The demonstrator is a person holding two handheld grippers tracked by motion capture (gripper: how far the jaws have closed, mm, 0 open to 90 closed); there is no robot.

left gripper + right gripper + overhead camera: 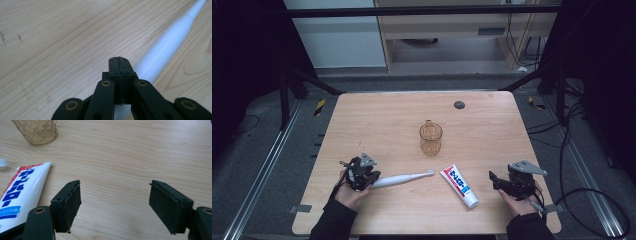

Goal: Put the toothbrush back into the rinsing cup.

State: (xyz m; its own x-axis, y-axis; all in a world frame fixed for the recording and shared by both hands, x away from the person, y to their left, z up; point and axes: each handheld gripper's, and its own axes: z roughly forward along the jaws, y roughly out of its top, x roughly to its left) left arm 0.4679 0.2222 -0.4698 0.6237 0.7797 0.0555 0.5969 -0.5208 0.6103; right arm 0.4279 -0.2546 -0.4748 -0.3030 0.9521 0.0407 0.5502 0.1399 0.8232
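A white toothbrush (404, 178) lies on the wooden table (377, 125), its bristle head pointing right. My left gripper (370, 178) sits at its handle end, held in a hand. In the left gripper view the jaws (119, 62) are pressed together with nothing between them, and the toothbrush handle (162, 50) runs past just to their right. A red, white and blue toothpaste tube (459, 186) lies near the front edge. My right gripper (493, 181) rests to its right, open and empty (115, 205), with the tube (20, 187) off its left jaw. An amber glass cup (431, 138) stands upright mid-table.
A small dark round disc (459, 105) is set in the table near its far edge. The glass cup (37, 131) shows at the upper left of the right gripper view. Black frame struts and cables surround the table on the floor.
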